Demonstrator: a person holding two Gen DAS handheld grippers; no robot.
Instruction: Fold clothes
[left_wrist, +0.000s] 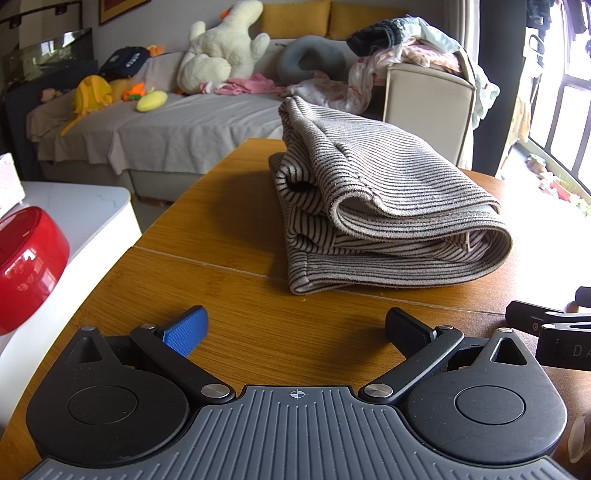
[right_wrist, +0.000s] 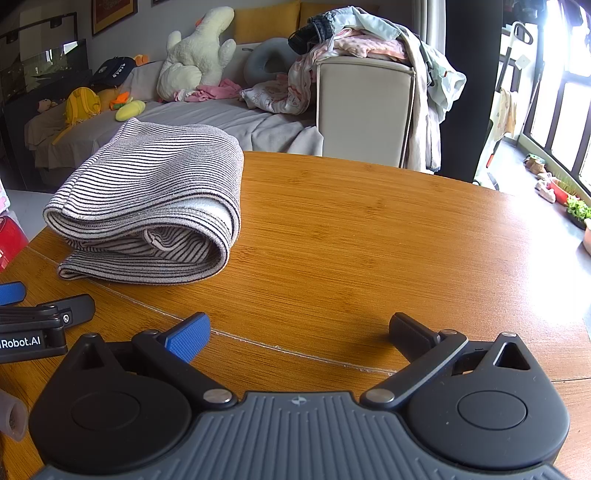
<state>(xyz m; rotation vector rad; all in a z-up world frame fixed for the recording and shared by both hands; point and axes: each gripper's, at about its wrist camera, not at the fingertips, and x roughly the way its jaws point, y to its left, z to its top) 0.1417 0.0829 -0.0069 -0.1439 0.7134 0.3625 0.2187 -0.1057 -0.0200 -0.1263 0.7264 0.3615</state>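
A grey garment with thin black stripes (left_wrist: 380, 206) lies folded in a thick bundle on the wooden table (left_wrist: 229, 229). In the right wrist view the same striped garment (right_wrist: 155, 206) sits at the left on the table (right_wrist: 351, 236). My left gripper (left_wrist: 295, 328) is open near the table's front, a short way before the bundle, with nothing between its fingers. My right gripper (right_wrist: 301, 334) is open too, to the right of the bundle and apart from it. Each gripper shows at the edge of the other's view: the right gripper (left_wrist: 550, 328) and the left gripper (right_wrist: 40, 314).
A red bowl (left_wrist: 26, 266) rests on a white side table (left_wrist: 92, 206) at the left. Behind the table stand a sofa (left_wrist: 177, 125) with plush toys and a beige armchair (right_wrist: 365, 107) heaped with clothes. Windows and floor plants (right_wrist: 576, 208) are at the right.
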